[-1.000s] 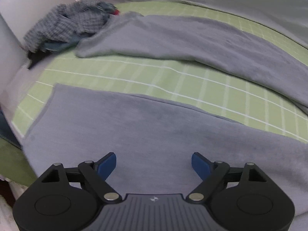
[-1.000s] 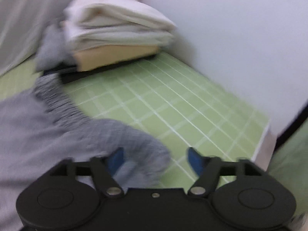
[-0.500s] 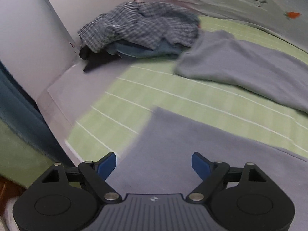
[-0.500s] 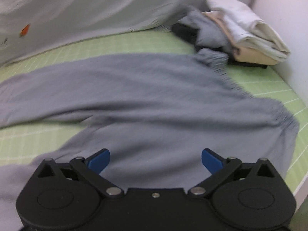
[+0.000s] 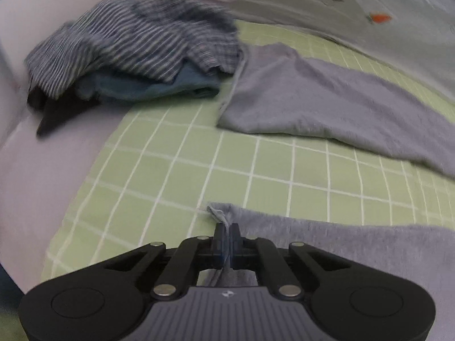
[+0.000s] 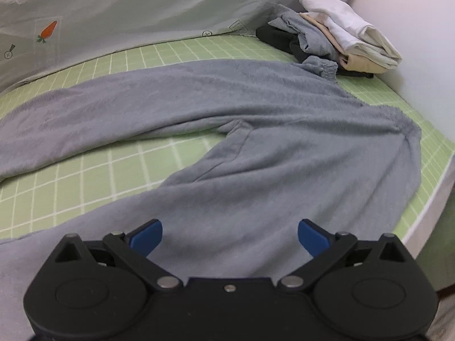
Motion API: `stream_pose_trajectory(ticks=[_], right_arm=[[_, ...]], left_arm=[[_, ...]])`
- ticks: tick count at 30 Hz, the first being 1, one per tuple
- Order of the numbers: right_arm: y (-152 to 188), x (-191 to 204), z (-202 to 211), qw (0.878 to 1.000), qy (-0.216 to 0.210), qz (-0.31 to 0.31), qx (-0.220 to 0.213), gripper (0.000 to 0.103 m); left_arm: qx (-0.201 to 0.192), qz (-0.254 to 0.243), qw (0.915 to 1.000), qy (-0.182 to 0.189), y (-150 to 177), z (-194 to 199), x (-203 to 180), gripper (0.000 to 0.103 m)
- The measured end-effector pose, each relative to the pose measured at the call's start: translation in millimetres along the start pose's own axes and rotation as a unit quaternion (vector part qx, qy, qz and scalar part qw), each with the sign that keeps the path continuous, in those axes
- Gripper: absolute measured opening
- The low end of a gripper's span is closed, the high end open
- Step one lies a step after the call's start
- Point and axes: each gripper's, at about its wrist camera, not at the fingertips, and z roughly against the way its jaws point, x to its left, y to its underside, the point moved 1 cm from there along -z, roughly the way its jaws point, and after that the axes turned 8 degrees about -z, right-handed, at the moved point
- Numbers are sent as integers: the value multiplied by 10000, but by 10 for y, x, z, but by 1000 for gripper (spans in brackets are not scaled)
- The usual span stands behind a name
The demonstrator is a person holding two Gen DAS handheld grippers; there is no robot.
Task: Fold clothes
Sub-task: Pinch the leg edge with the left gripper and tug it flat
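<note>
Grey sweatpants [image 6: 256, 153] lie spread on a green checked sheet [image 6: 93, 167], both legs running left and the elastic waistband [image 6: 409, 130] at the right. In the left wrist view my left gripper [image 5: 226, 228] is shut on the hem corner of the near grey leg [image 5: 341, 244], cloth pinched between its pads. The far leg [image 5: 327, 99] lies flat beyond. My right gripper [image 6: 230, 234] is open, its blue pads wide apart just above the near leg's upper part, nothing between them.
A heap of checked and blue clothes [image 5: 136, 48] sits at the far left by a white wall. A folded stack of white and beige clothes [image 6: 349, 39] stands at the far right corner. A pale quilt [image 6: 142, 8] borders the back. The mattress edge [image 6: 426, 207] drops off at right.
My left gripper slid left along the near leg to its hem and shut on the corner. My right gripper swung away from the waistband toward the middle of the pants and opened wider.
</note>
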Motion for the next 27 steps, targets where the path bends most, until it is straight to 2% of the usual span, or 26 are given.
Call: stream_pose_trajectory(ticks=[3, 8, 14, 15, 17, 18, 19, 21, 22, 26, 27], right_arm=[[79, 141, 95, 10000, -10, -29, -8, 103], [129, 265, 227, 9999, -47, 74, -90, 103], [181, 324, 219, 9998, -117, 161, -11, 103], [186, 327, 210, 9998, -138, 171, 11, 103], [183, 320, 185, 9996, -179, 195, 50, 103], [178, 316, 173, 9995, -204, 212, 61, 103], [173, 313, 160, 9994, -229, 230, 73, 103], [153, 317, 132, 9991, -297, 283, 86, 103], [139, 331, 110, 9989, -324, 318, 107, 103], [110, 377, 62, 9979, -400, 476, 156, 103], [106, 386, 56, 9976, -423, 527, 164, 103]], left_arm=[[10, -187, 9998, -83, -79, -48, 45, 4], [58, 272, 9995, -147, -217, -134, 367, 4], [62, 673, 9968, -423, -340, -257, 645, 6], [77, 750, 9962, -440, -348, -259, 671, 12], [100, 820, 9955, -464, -348, -240, 696, 16], [104, 803, 9954, -506, -338, -223, 694, 25], [111, 756, 9955, -554, -321, -202, 684, 30], [158, 618, 9960, -619, -262, -175, 662, 62], [163, 615, 9961, -605, -227, -168, 655, 67], [97, 714, 9962, -496, -117, -144, 641, 66], [67, 739, 9961, -485, -114, -141, 635, 56]])
